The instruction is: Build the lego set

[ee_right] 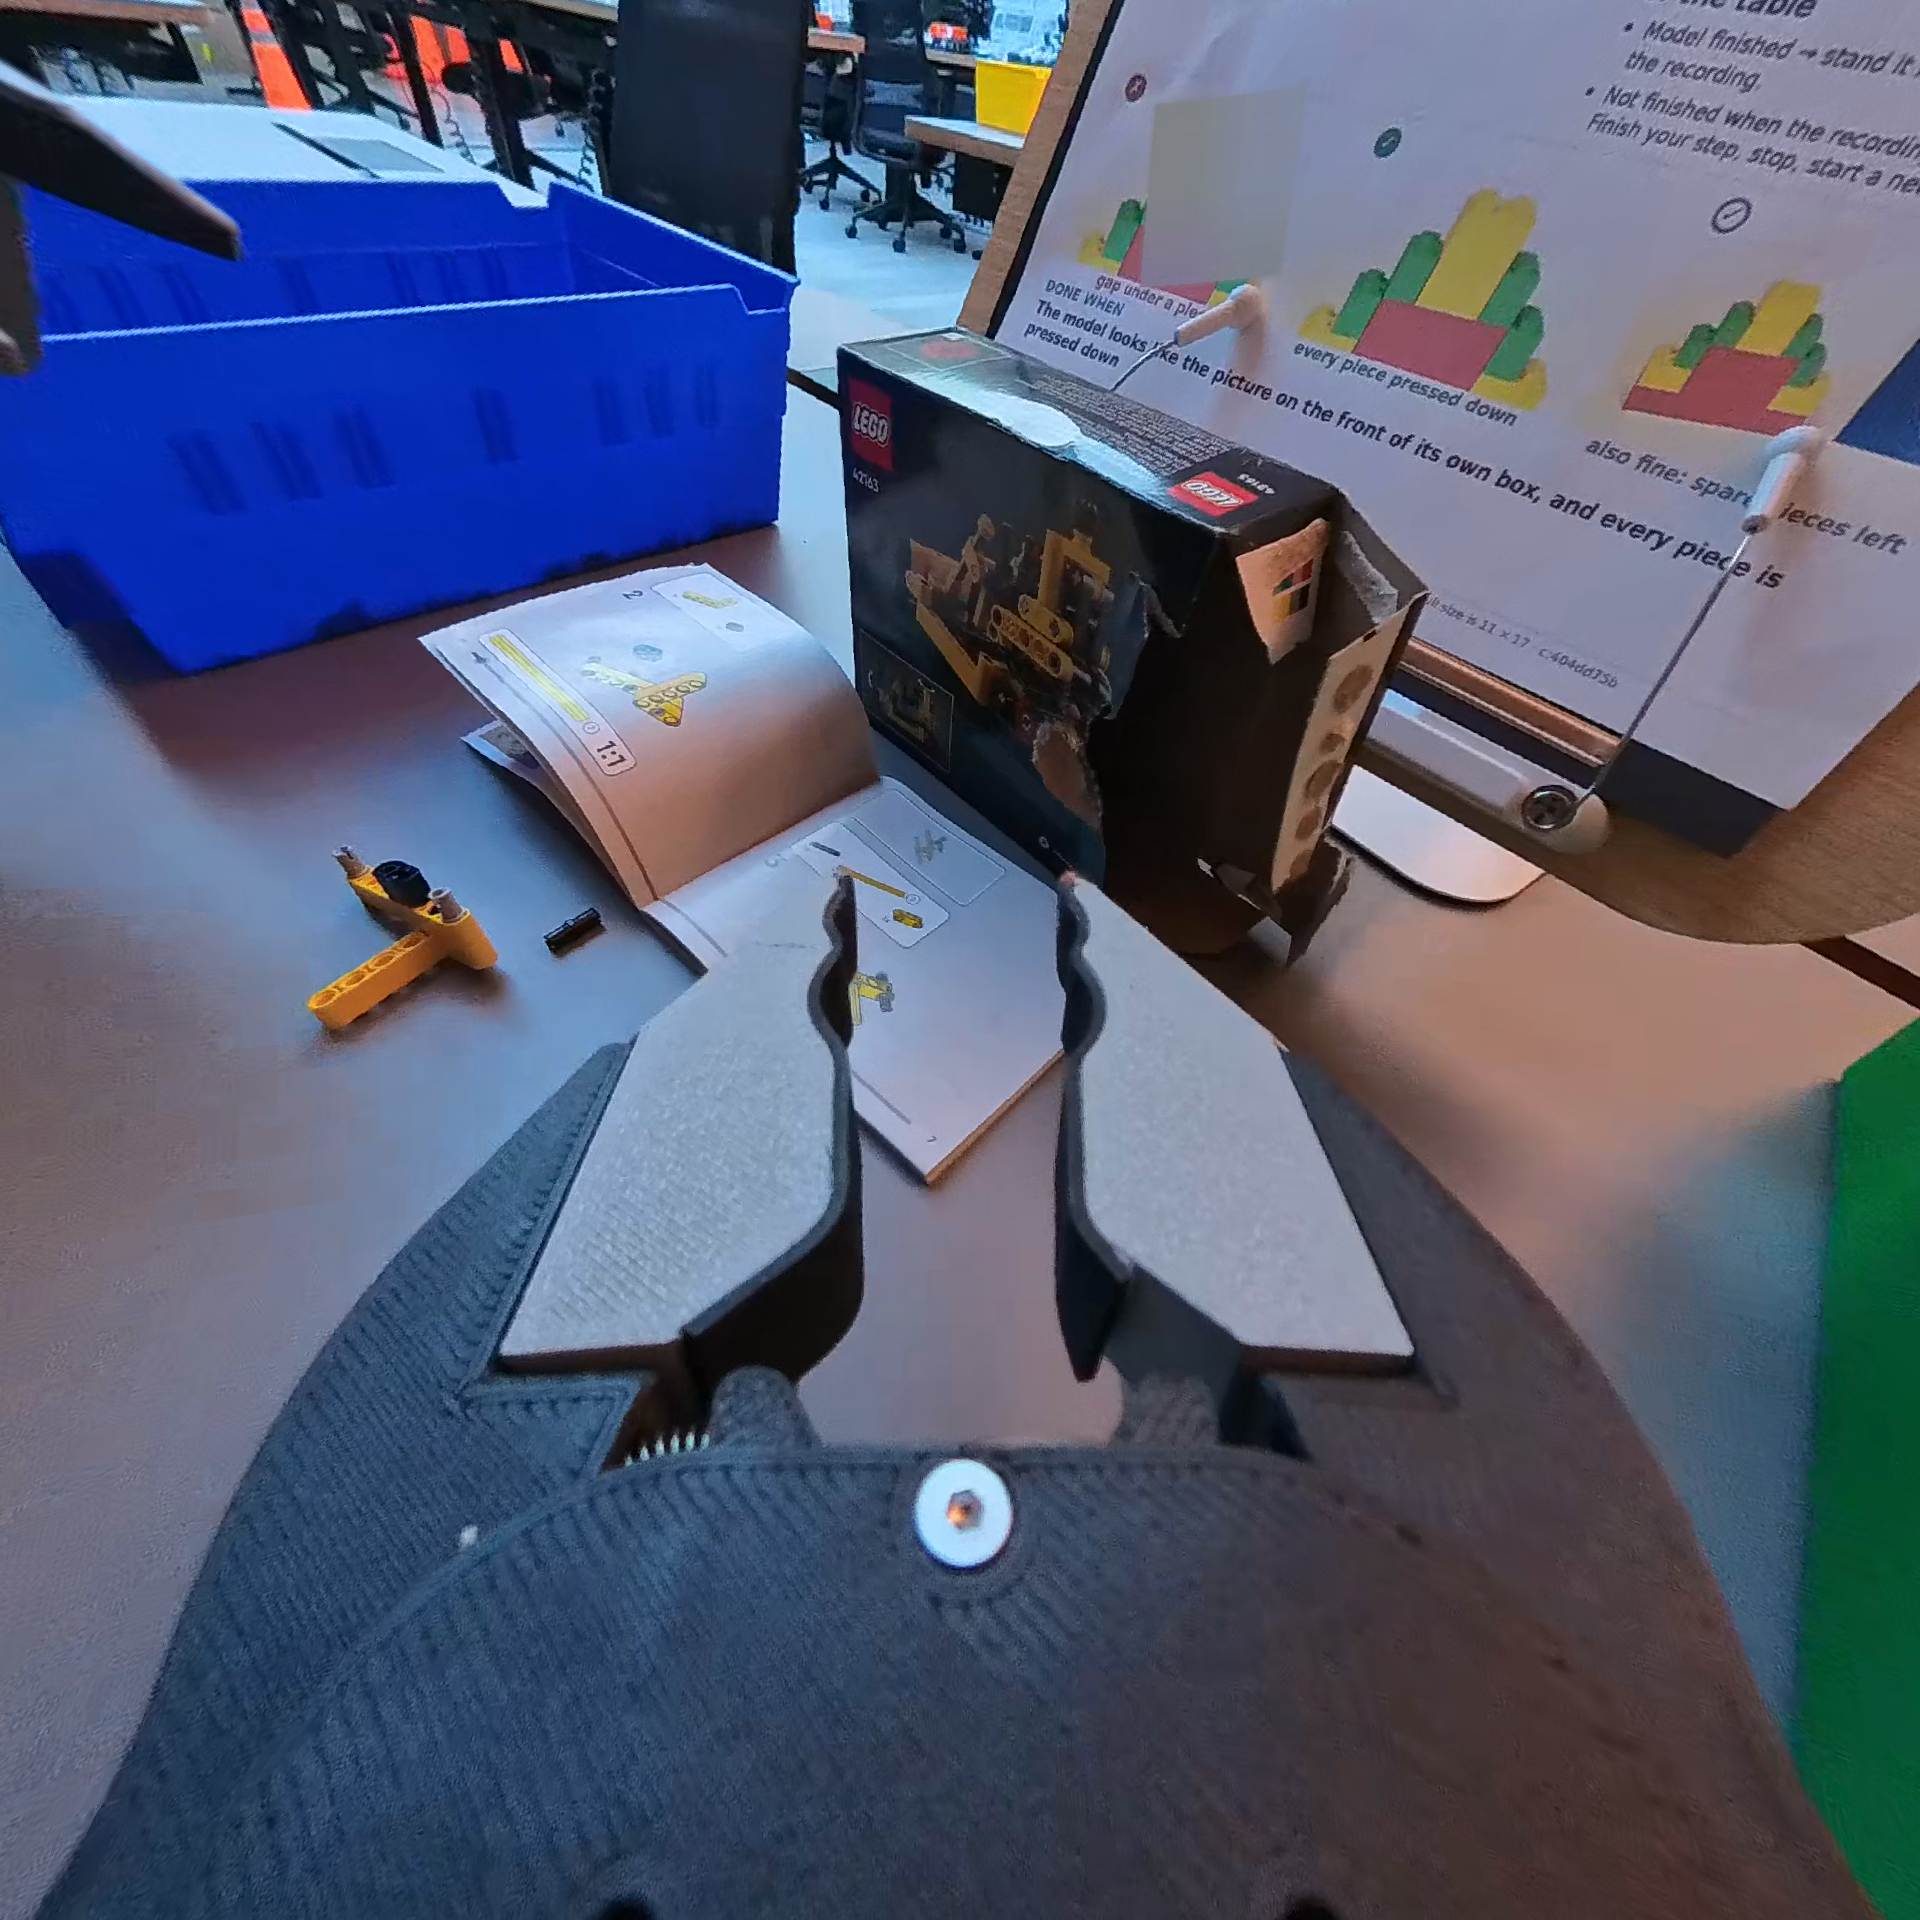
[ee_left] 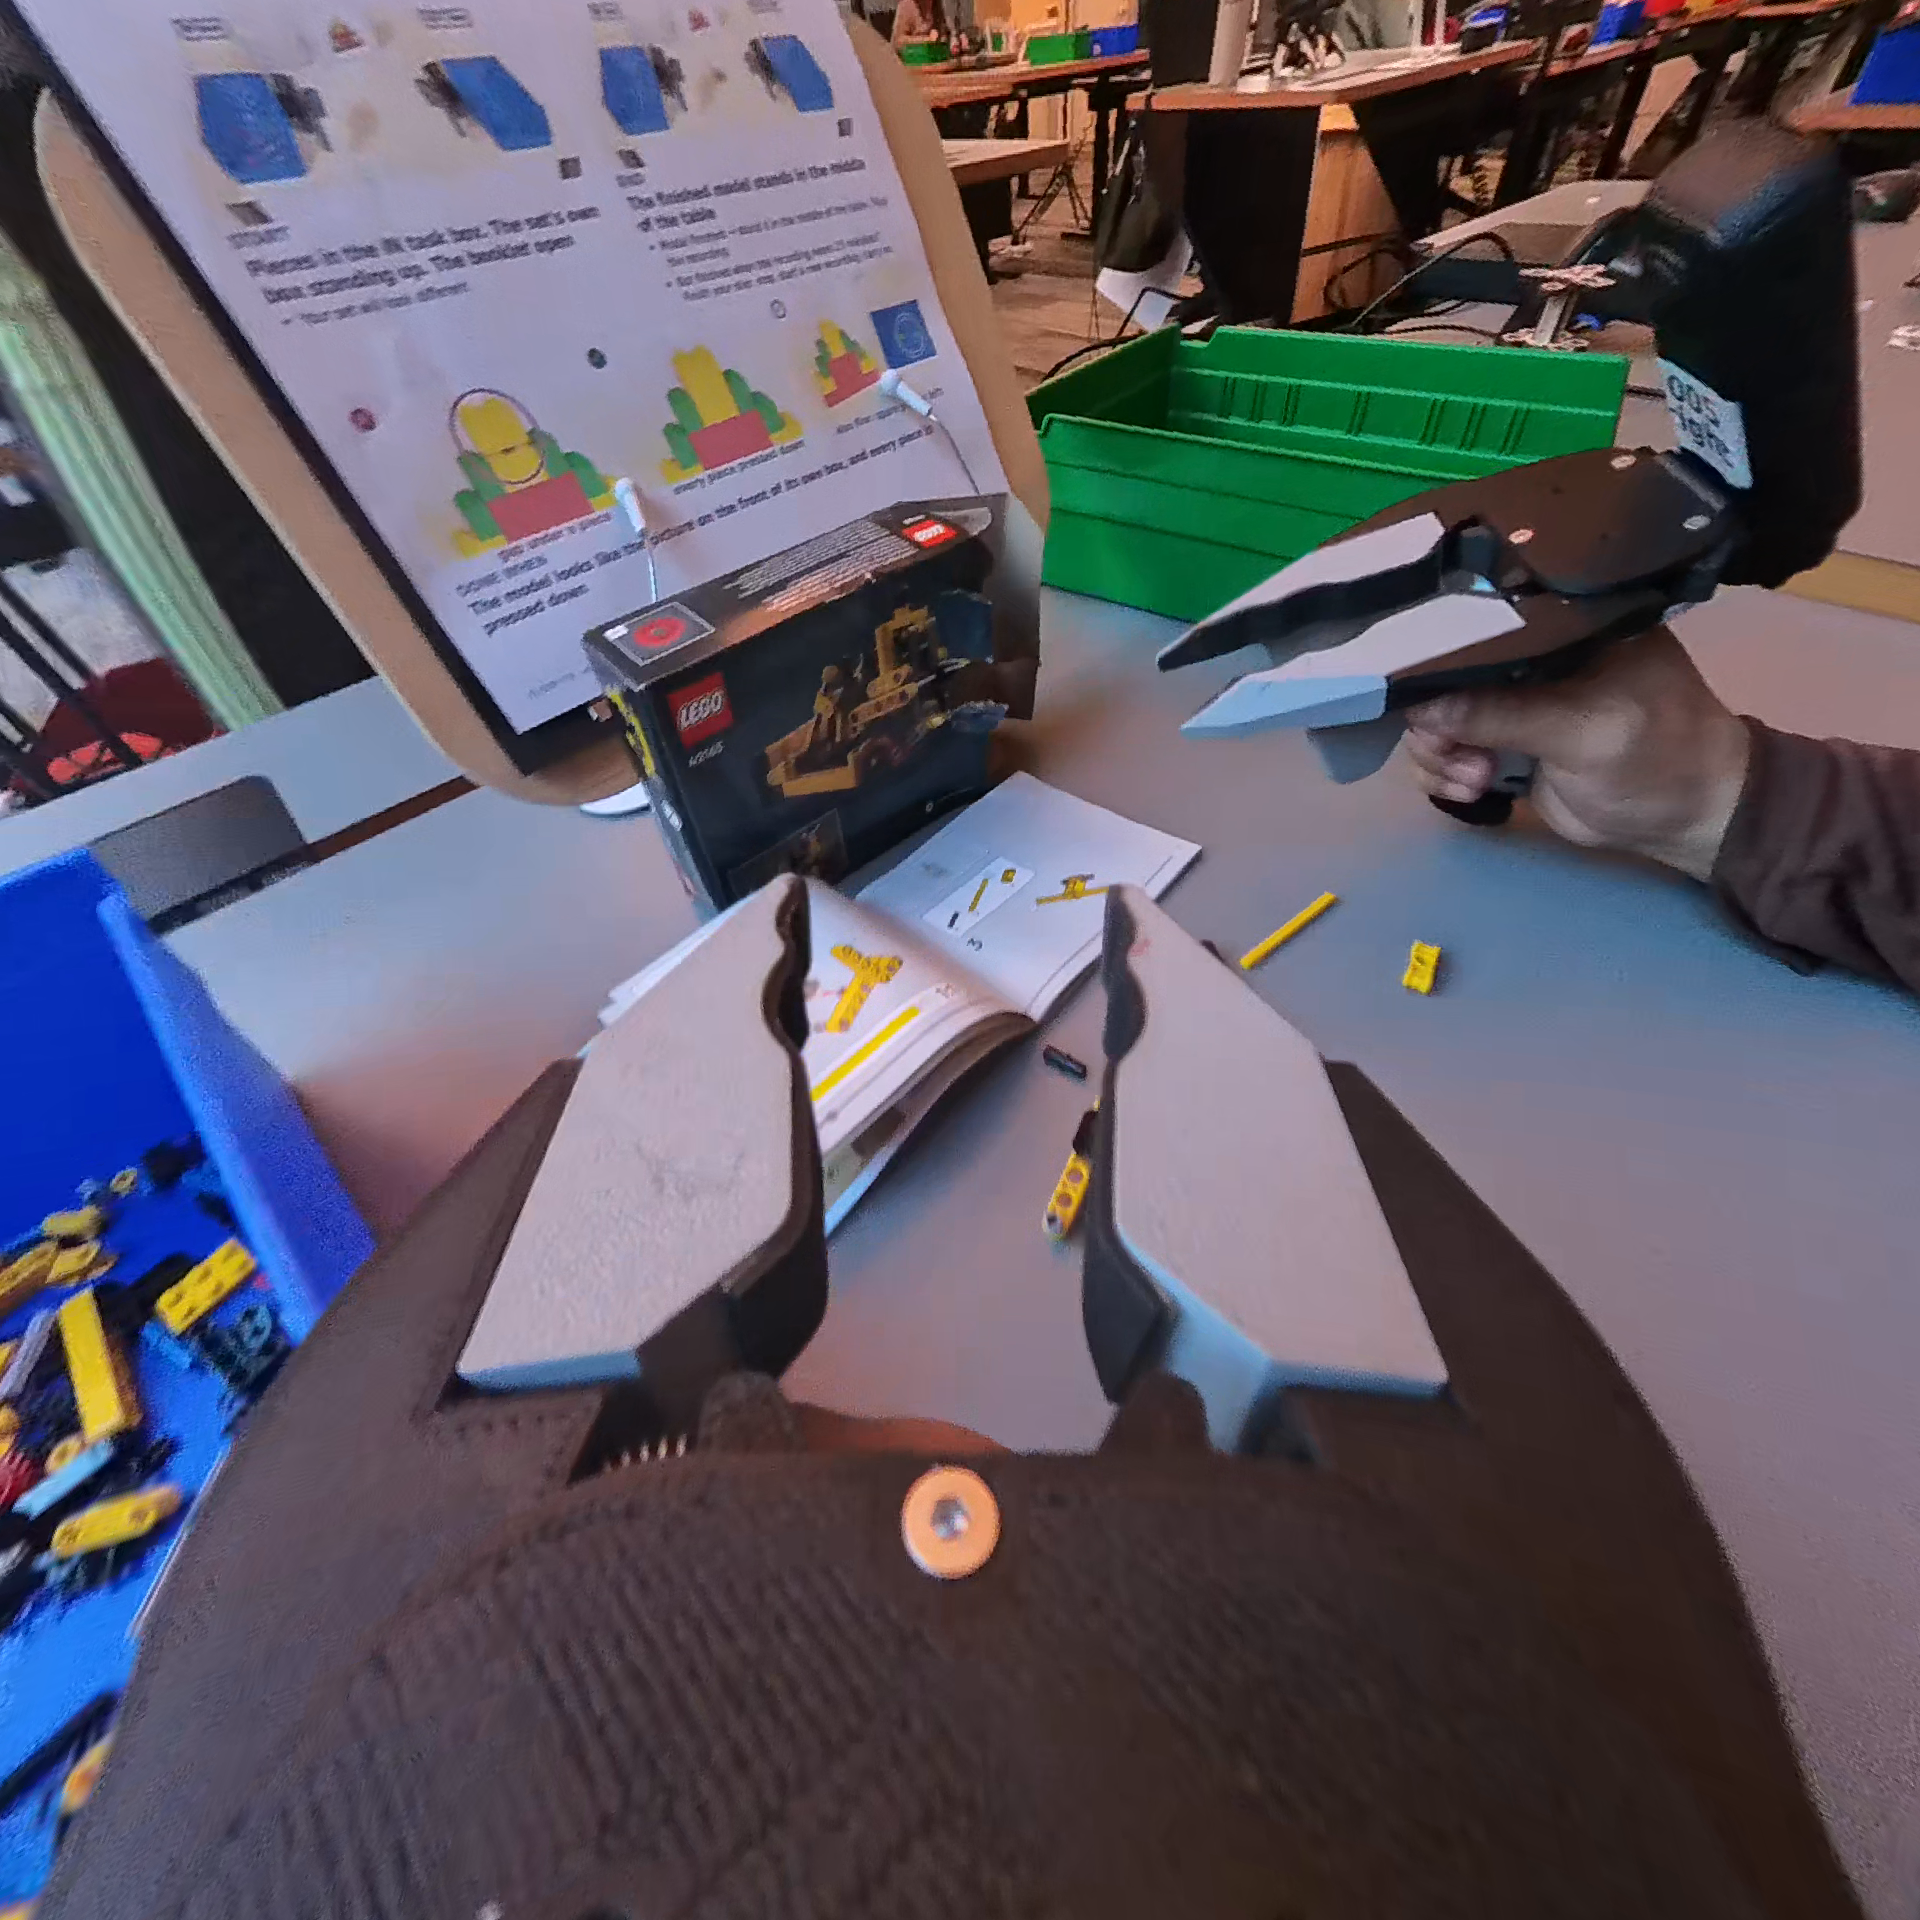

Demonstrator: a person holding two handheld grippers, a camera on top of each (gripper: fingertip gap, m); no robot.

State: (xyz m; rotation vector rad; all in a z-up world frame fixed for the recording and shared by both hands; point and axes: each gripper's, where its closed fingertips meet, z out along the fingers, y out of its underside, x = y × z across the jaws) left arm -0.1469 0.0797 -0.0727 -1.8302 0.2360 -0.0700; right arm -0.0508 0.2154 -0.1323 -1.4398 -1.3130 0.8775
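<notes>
My left gripper (ee_left: 951, 914) is open and empty, above the open instruction booklet (ee_left: 935, 977). A small yellow beam assembly (ee_left: 1068, 1195) lies by its right finger, and a black pin (ee_left: 1062, 1060) lies beyond it. A yellow axle (ee_left: 1288, 930) and a small yellow piece (ee_left: 1420, 966) lie to the right. My right gripper (ee_right: 956, 899) is open and empty over the booklet (ee_right: 727, 769); it also shows in the left wrist view (ee_left: 1195, 691), held by a hand. The yellow assembly (ee_right: 410, 930) and black pin (ee_right: 572, 928) lie to its left.
The black set box (ee_left: 821, 707) stands behind the booklet, also in the right wrist view (ee_right: 1081, 623). A blue bin (ee_left: 114, 1299) with several loose pieces is at left. A green bin (ee_left: 1320, 457) sits at back right. An instruction board (ee_left: 540, 312) stands behind. Measured from the fingertips, the yellow axle (ee_left: 1288, 930) is 10 cm or so from the right gripper and 20 cm from the left. My right gripper's tips are some 12 cm from the black pin (ee_left: 1062, 1060). The right camera catches it too, in the right wrist view (ee_right: 587, 939). The left gripper is farther from the small yellow piece (ee_left: 1420, 966), some 20 cm, than the right, some 12 cm.
</notes>
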